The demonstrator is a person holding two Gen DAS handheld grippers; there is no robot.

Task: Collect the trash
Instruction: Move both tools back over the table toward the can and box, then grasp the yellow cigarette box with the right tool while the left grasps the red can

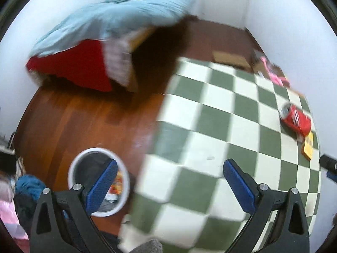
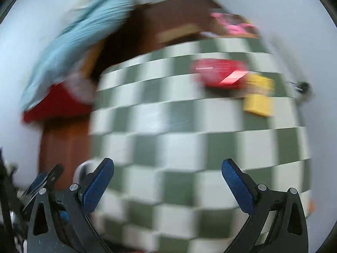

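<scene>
A red soda can lies on its side on the green-and-white checkered mat at the far right, with a yellow packet just beside it. In the blurred right wrist view the can and the yellow packet lie ahead to the right. A white round bin with a dark liner and some rubbish inside stands on the wood floor at lower left. My left gripper is open and empty above the mat's edge. My right gripper is open and empty above the mat.
A bed with a light blue blanket and a red sheet stands at the back left. Pink items and cardboard lie by the white wall at the back right. Clothes are piled at the left edge.
</scene>
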